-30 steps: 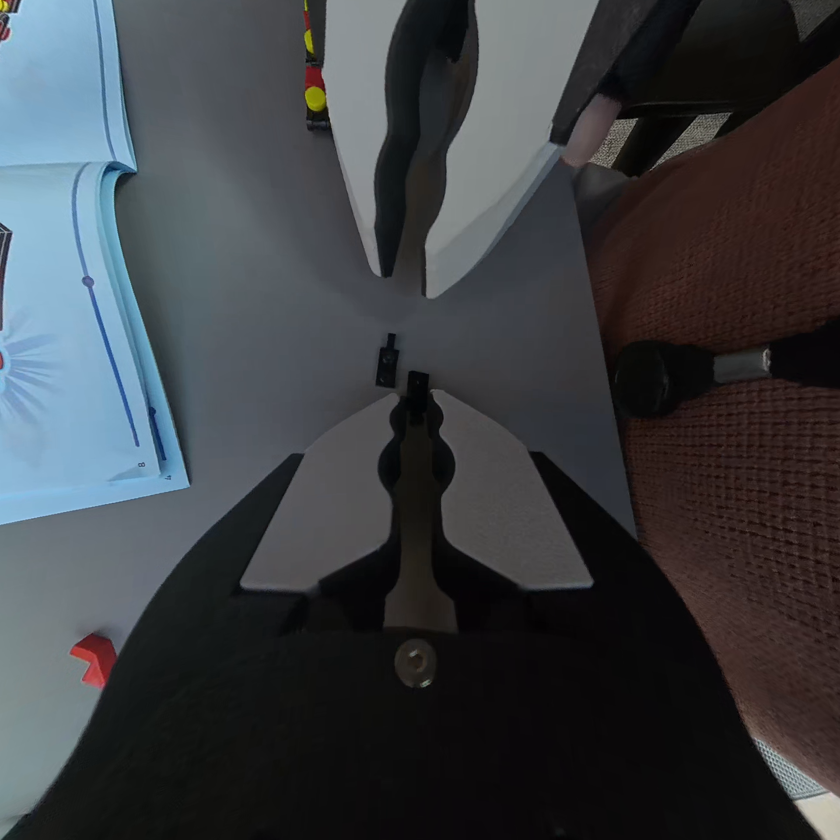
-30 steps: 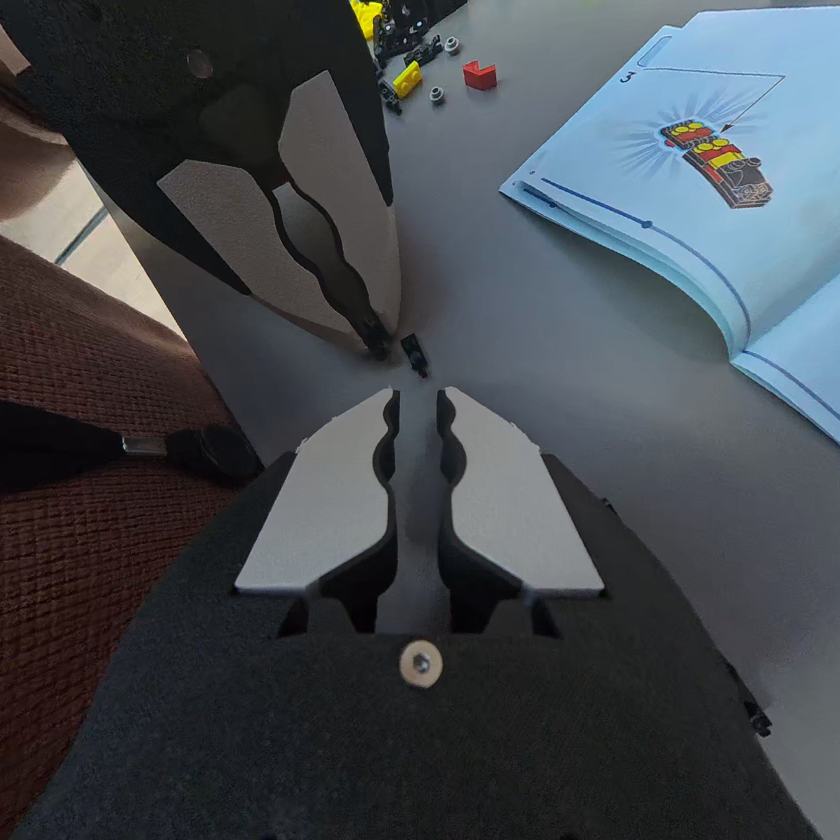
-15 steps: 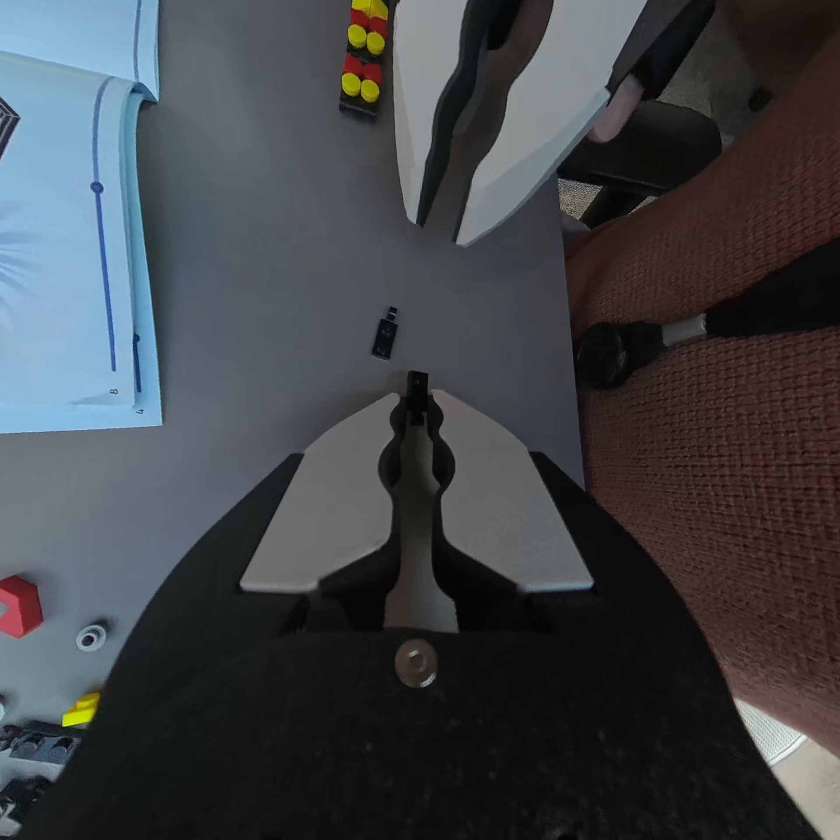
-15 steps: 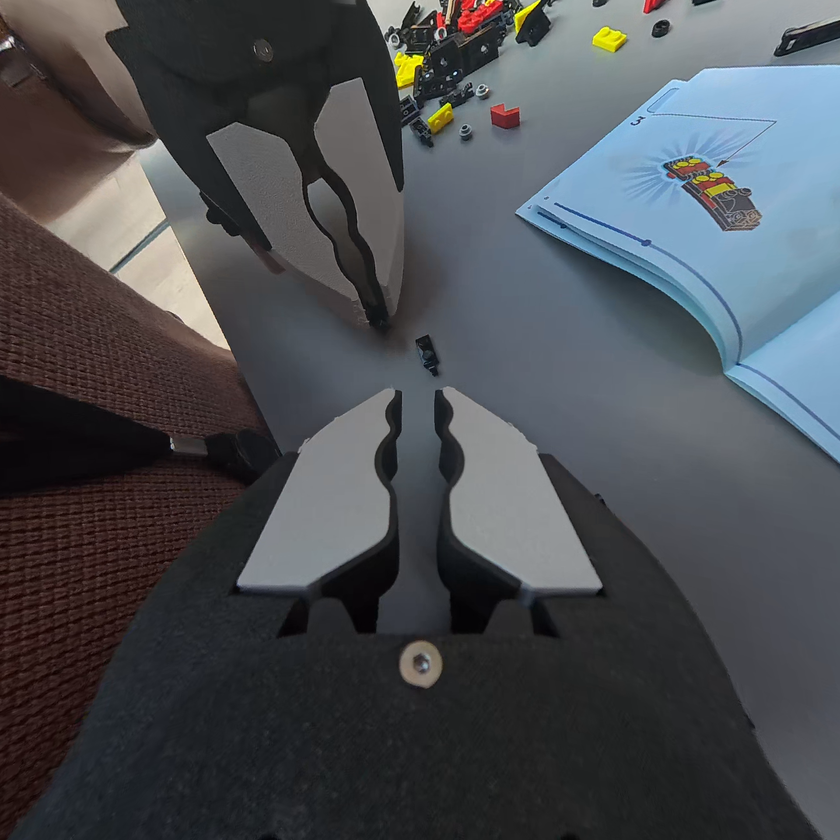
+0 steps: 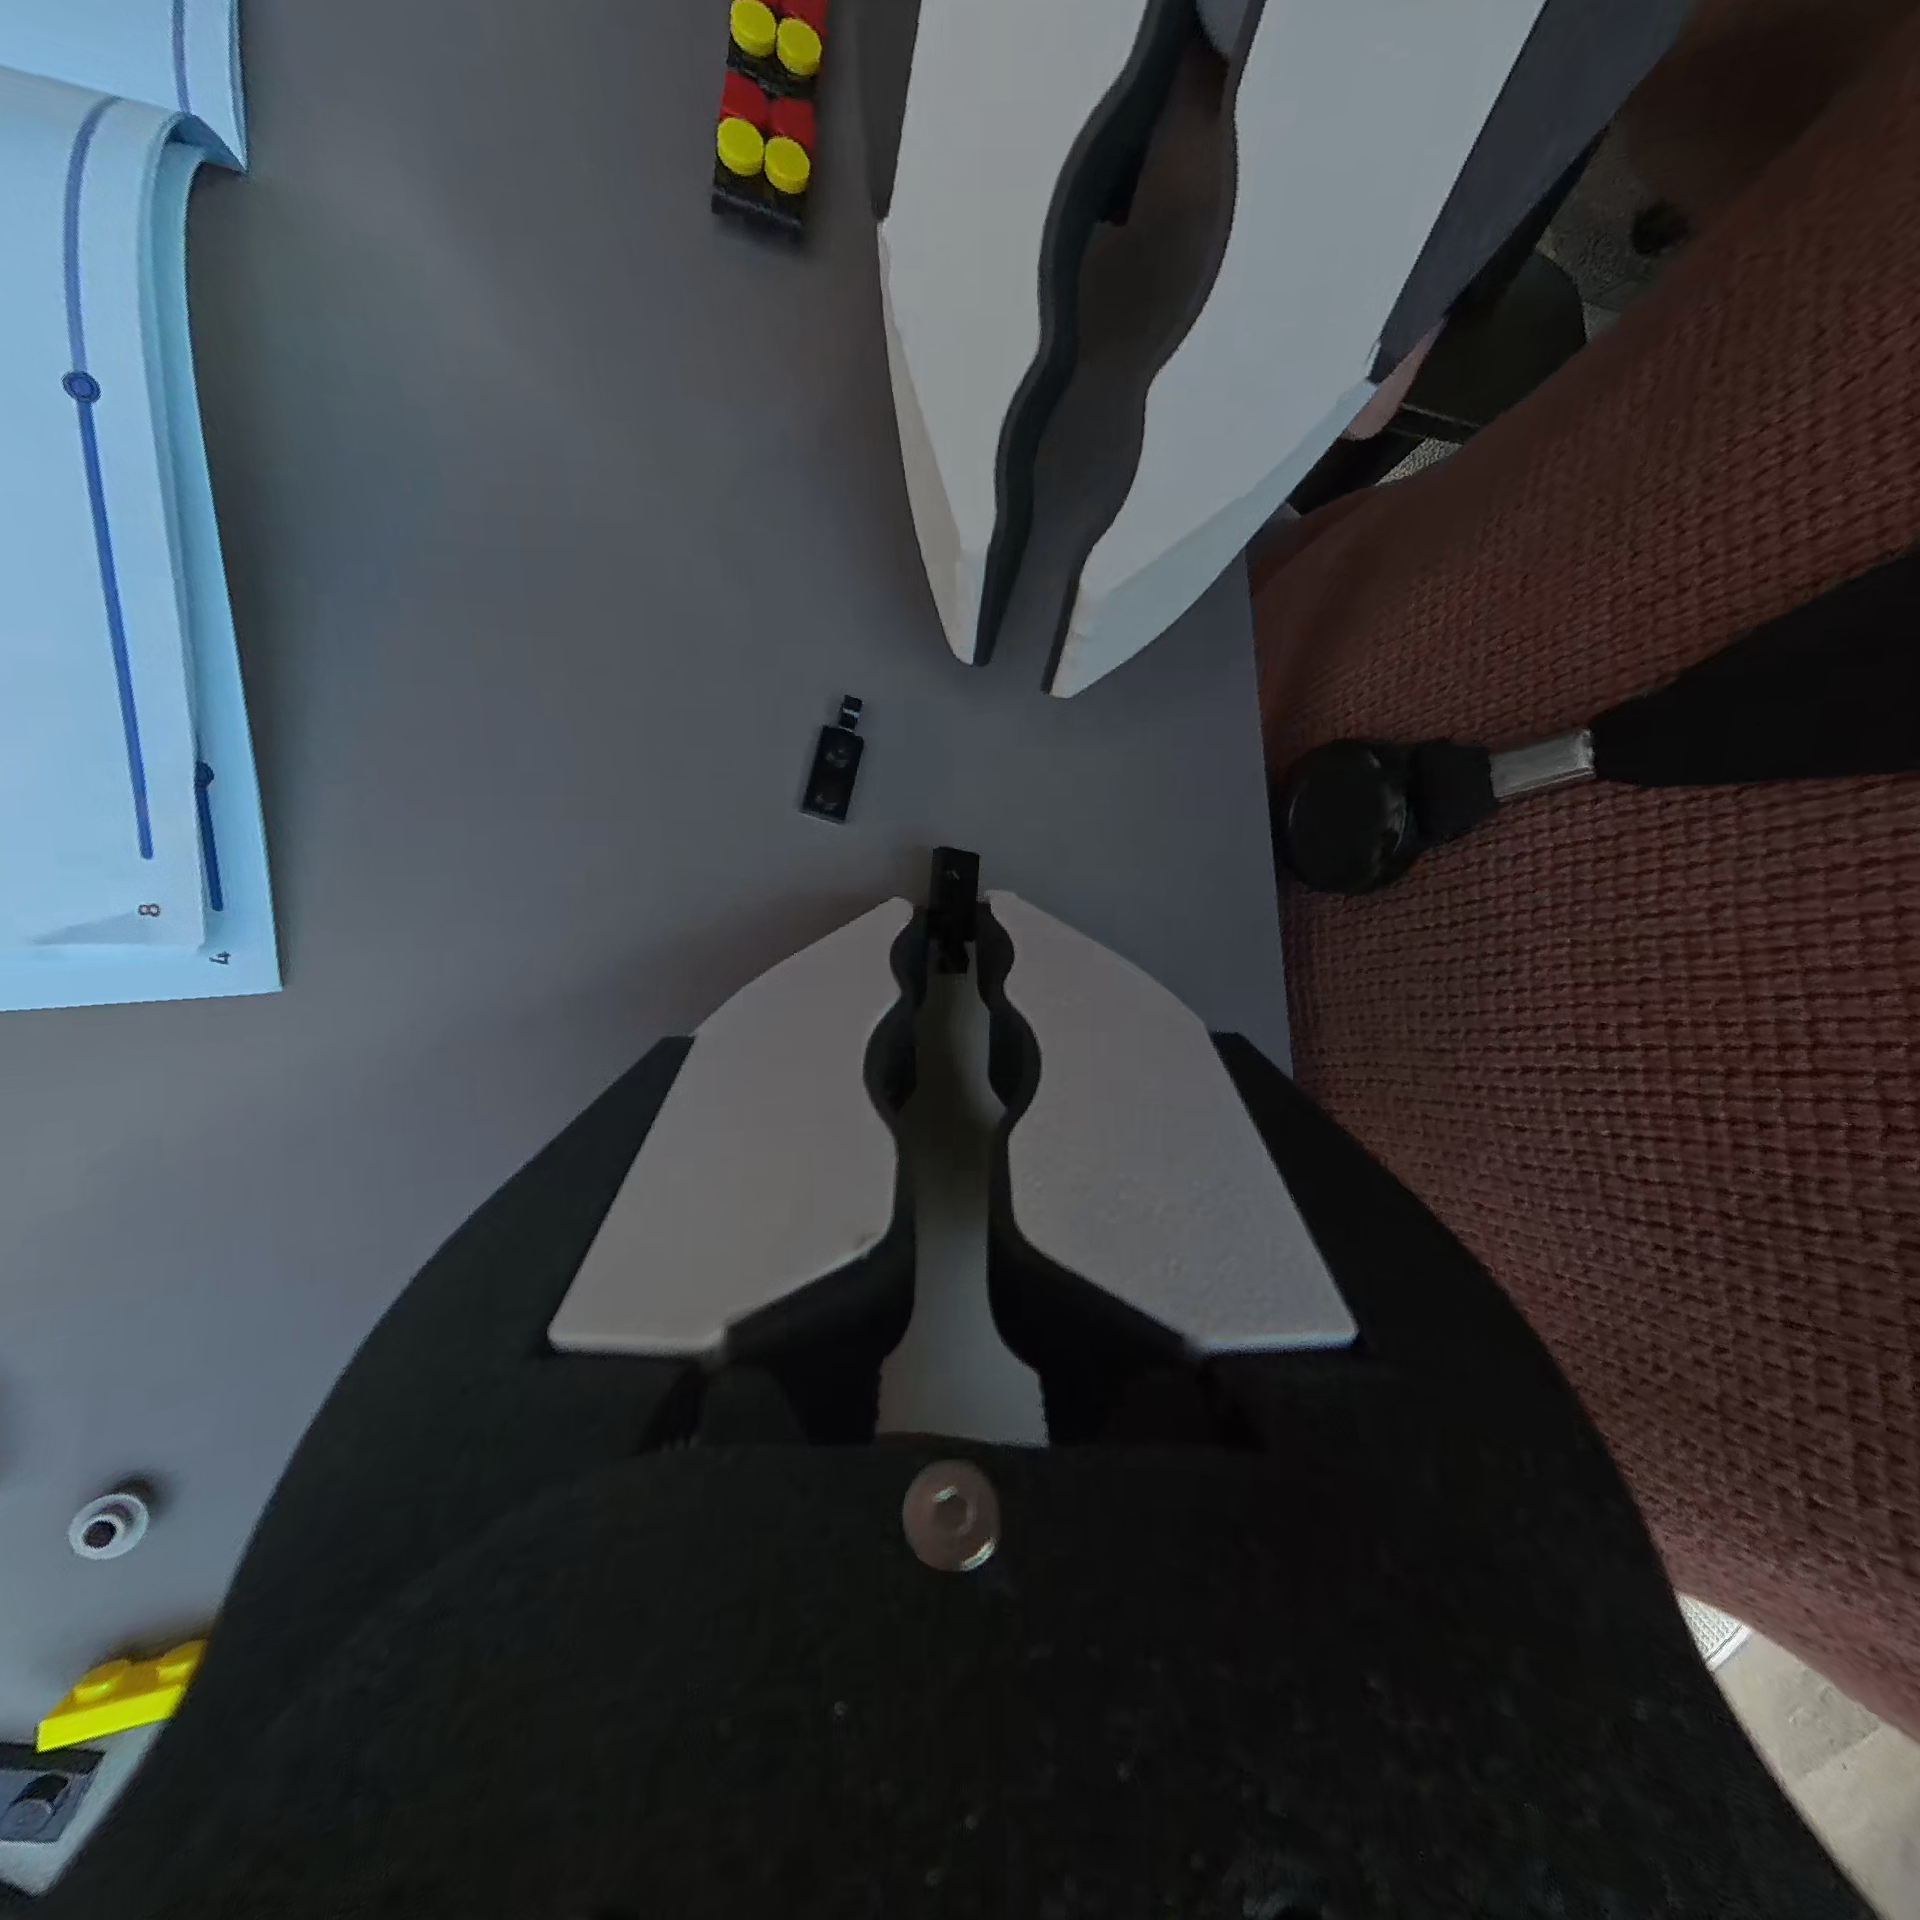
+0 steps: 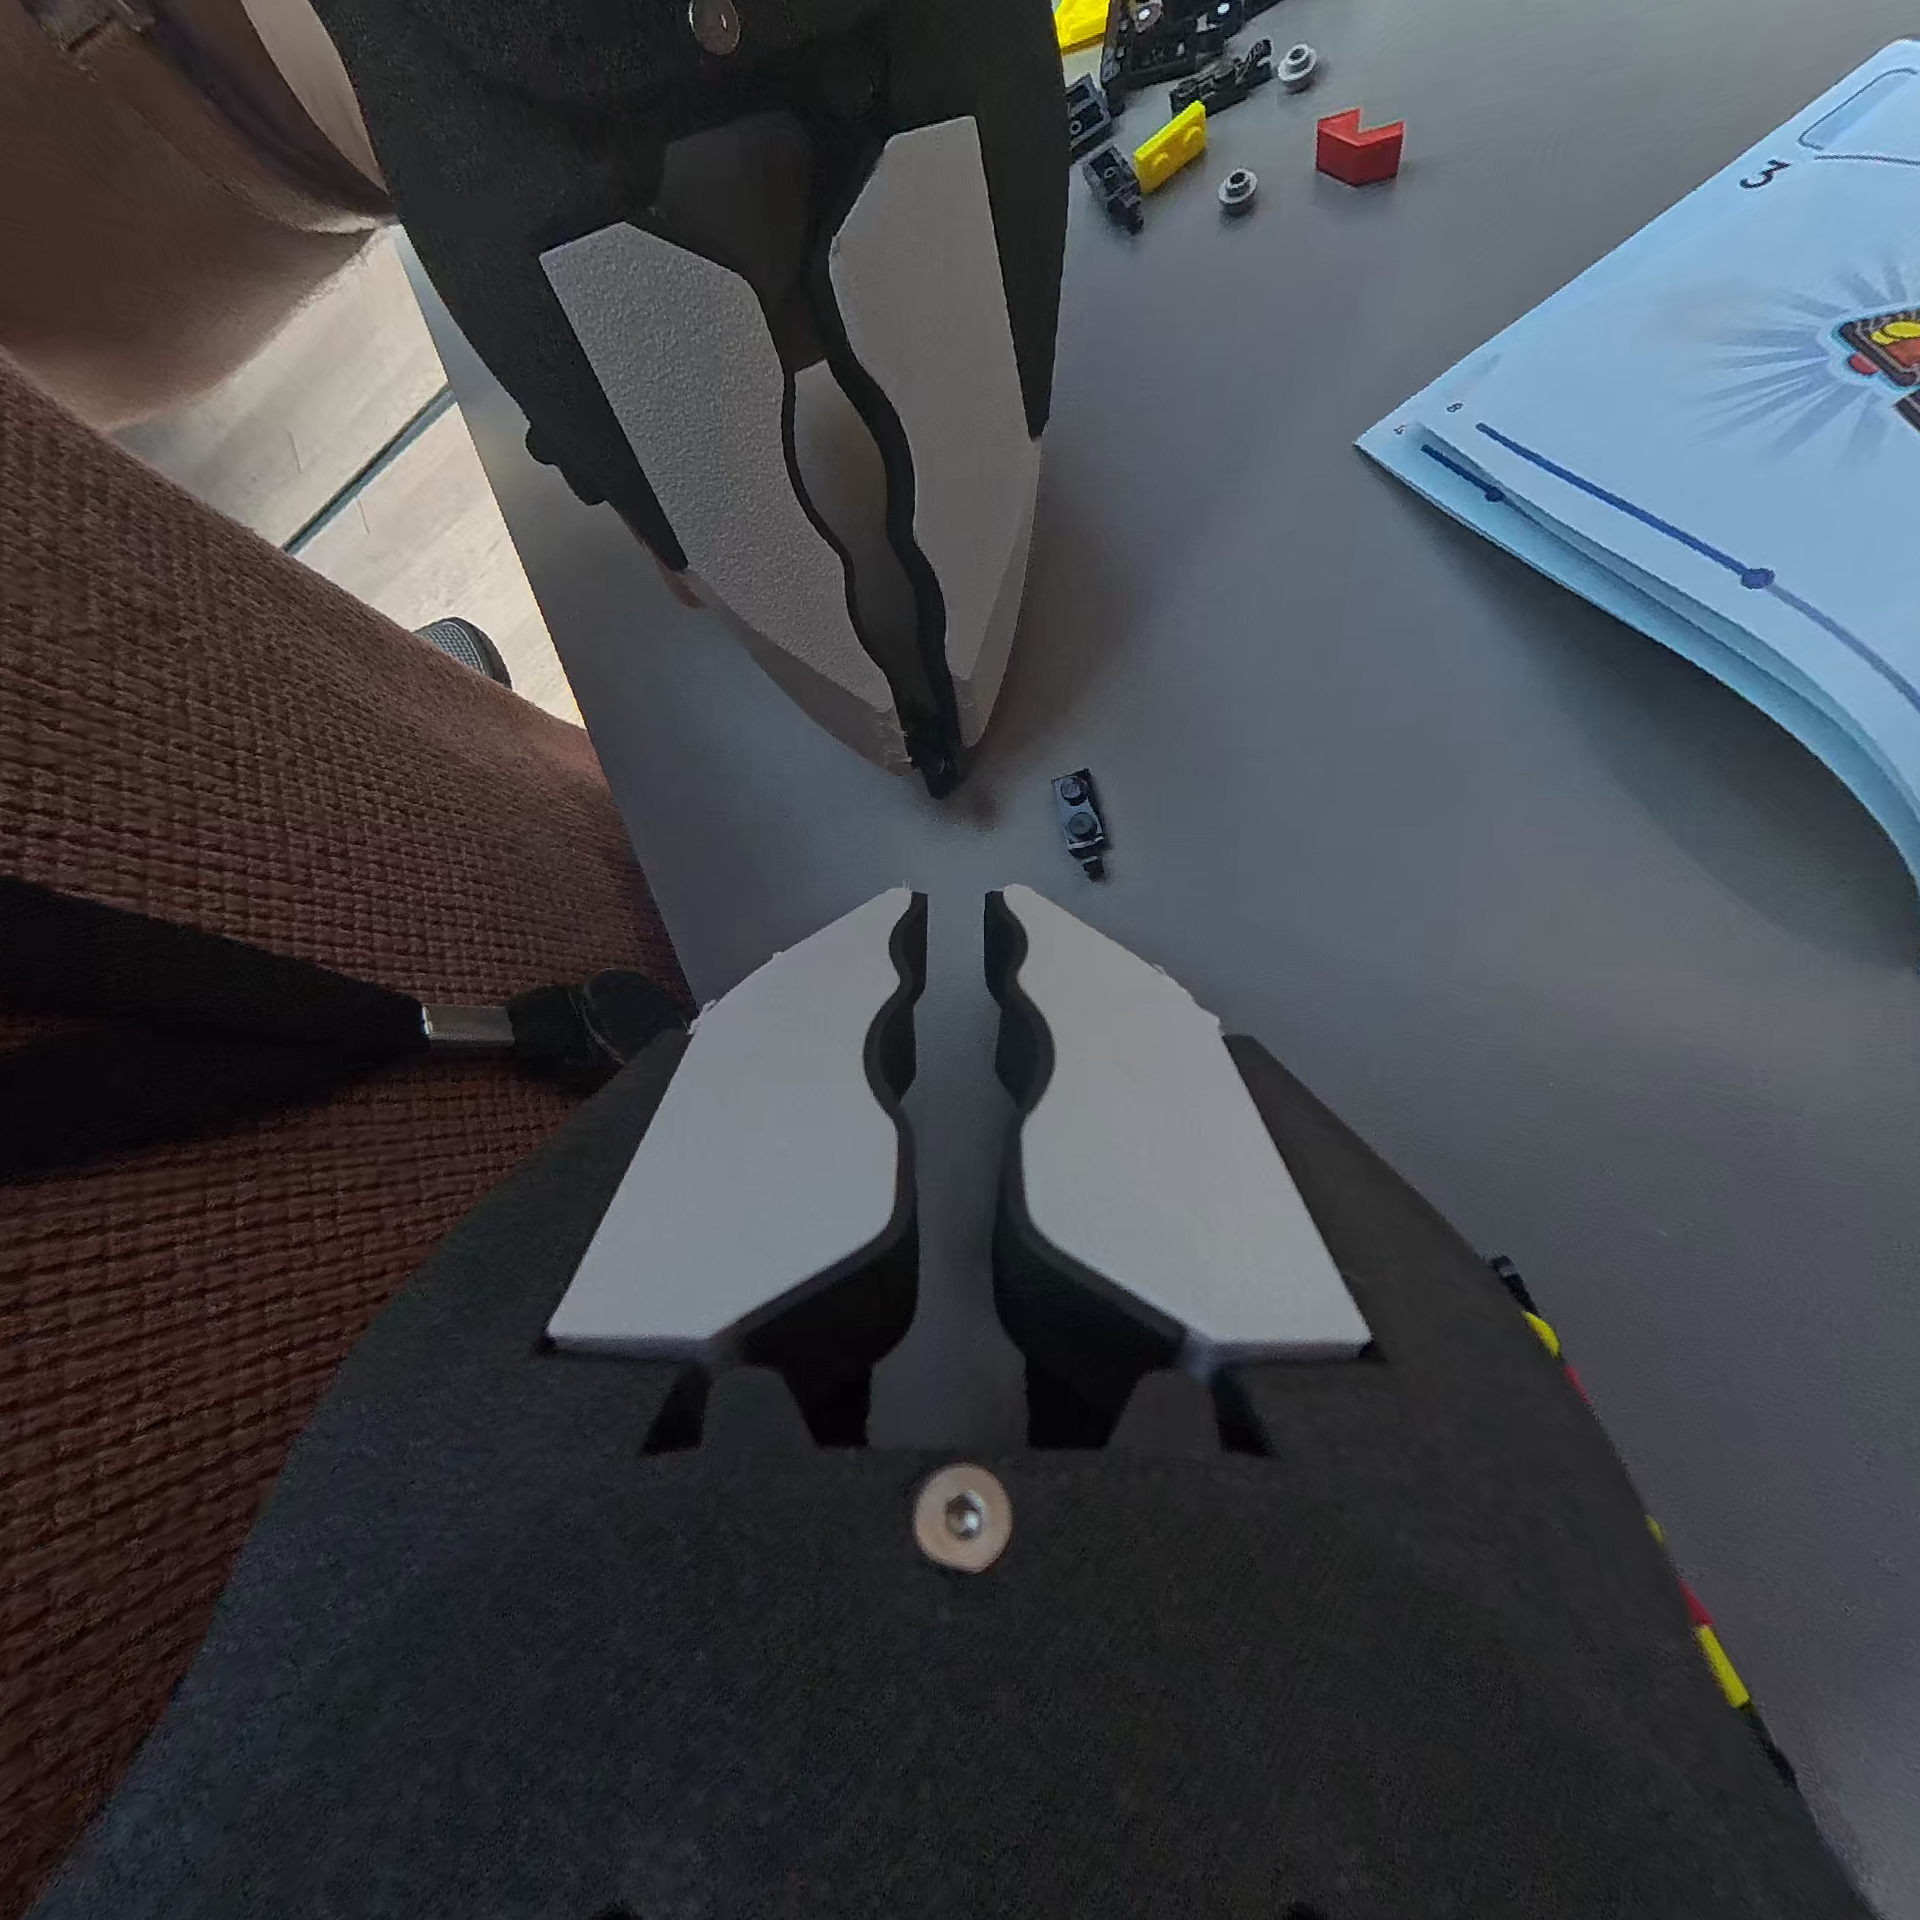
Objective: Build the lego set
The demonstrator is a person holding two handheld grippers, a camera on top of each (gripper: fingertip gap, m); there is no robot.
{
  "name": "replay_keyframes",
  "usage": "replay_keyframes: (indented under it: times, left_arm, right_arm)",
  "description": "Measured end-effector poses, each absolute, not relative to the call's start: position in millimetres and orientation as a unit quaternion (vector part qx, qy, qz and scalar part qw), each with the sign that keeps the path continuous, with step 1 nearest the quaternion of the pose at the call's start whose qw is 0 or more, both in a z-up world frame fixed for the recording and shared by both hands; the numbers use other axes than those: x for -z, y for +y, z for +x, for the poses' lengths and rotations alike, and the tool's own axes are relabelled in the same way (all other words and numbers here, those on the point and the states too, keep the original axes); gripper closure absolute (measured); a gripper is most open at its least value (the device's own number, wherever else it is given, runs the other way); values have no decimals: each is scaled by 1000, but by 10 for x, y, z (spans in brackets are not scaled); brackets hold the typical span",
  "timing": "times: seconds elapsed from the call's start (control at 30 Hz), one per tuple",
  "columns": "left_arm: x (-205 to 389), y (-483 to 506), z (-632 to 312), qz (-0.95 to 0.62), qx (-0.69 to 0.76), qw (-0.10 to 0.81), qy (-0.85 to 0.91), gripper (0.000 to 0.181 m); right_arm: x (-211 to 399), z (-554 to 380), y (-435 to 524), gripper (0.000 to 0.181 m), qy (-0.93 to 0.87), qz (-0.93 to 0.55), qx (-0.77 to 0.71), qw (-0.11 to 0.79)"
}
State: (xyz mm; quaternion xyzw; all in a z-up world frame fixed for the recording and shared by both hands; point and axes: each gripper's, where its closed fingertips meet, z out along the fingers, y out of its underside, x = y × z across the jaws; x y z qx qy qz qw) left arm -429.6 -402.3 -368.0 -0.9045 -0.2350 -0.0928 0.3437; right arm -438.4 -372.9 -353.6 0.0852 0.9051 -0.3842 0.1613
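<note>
Left wrist view, left to right. Booklet (image 5: pixel 94 540) lay open at the table's left edge of view; grey stud (image 5: pixel 104 1522) and yellow plate (image 5: pixel 120 1688) sat below it. Red-yellow stack (image 5: pixel 767 114) stood at top centre. Loose black plate (image 5: pixel 834 767) lay flat on the table (image 5: pixel 520 520), just beside both gripper tips, touching neither. Left gripper (image 5: pixel 953 912) was clamped on a small black piece (image 5: pixel 954 883), which stuck out past the tips. Right gripper (image 5: pixel 1013 670) faced it with jaws slightly apart and nothing between them.

Judgement: both black parts are light, stiff, smooth plastic and likely to slip or flip. The loose plate is best pinched across its long sides, low, with its clip end left free.
</note>
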Motion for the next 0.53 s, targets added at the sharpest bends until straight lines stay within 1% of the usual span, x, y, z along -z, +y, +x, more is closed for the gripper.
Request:
replay_keyframes:
  times: [0.27, 0.4, 0.47, 0.53]
  left_arm:
    - [3693, -4083, -4269, -912, 96, 333, -220, 162]
    - [3626, -4220, -4220, -912, 84, 331, -226, 164]
    - [3595, -4255, -4123, -909, 98, 335, -227, 172]
    - [3578, -4215, -4033, -902, 116, 349, -227, 179]
  right_arm:
    - [3549, -4351, -3868, 171, 908, 71, 385, 150]
    - [3589, -4308, -3994, 172, 910, 49, 387, 140]
    - [3664, -4304, -4017, 174, 921, 32, 370, 123]
    - [3655, -4273, -4062, 176, 919, 22, 374, 124]
